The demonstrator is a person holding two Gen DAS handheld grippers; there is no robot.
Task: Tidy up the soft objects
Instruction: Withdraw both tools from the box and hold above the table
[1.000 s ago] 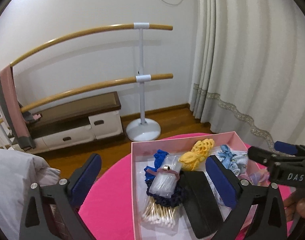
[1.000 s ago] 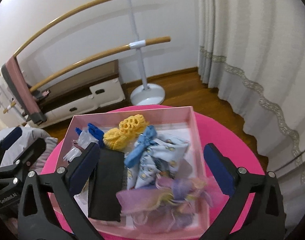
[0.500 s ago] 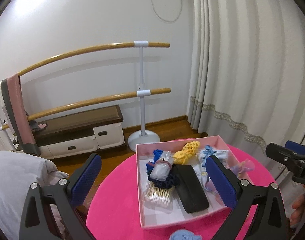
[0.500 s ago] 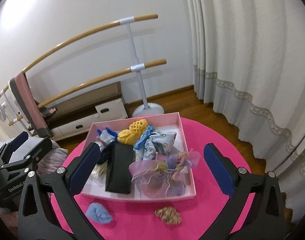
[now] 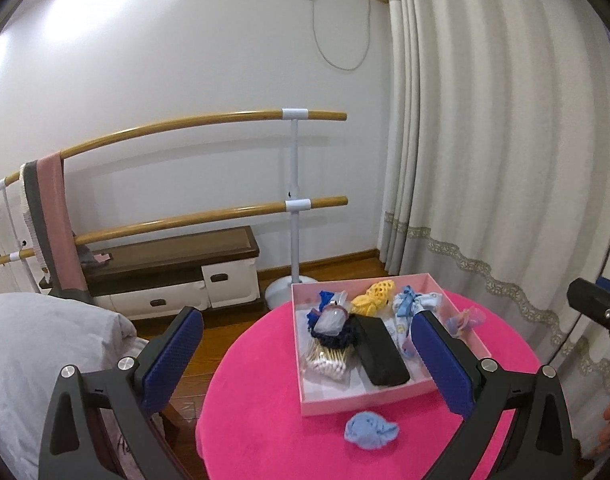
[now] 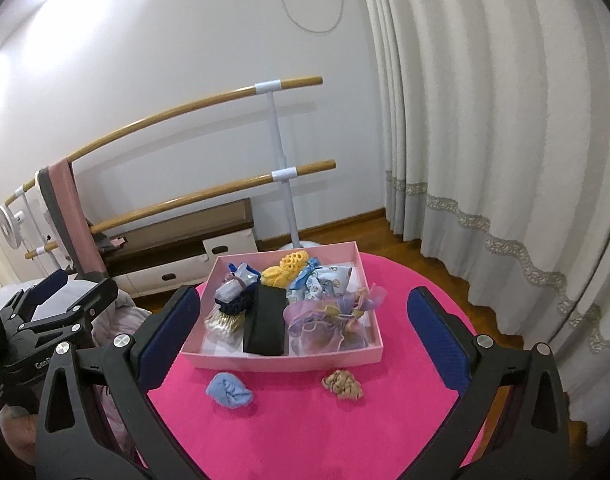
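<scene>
In the right wrist view, the left gripper [image 6: 45, 292] sits at the left edge, its fingers apparently parted and holding nothing, though it is seen side-on. Just right of it, low and left of centre, the blue cloth ball [image 6: 229, 390] lies on the pink table [image 6: 305, 432], close in front of the pink box [image 6: 289, 362]. Further right, the tan scrunchie [image 6: 342, 385] lies near the box's front wall too, its long axis roughly across the frame. The right gripper [image 6: 305, 340] is spread wide and empty, both pieces lying ahead and below between its fingers. The blue ball looks nearer the left gripper, the scrunchie nearer the right.
</scene>
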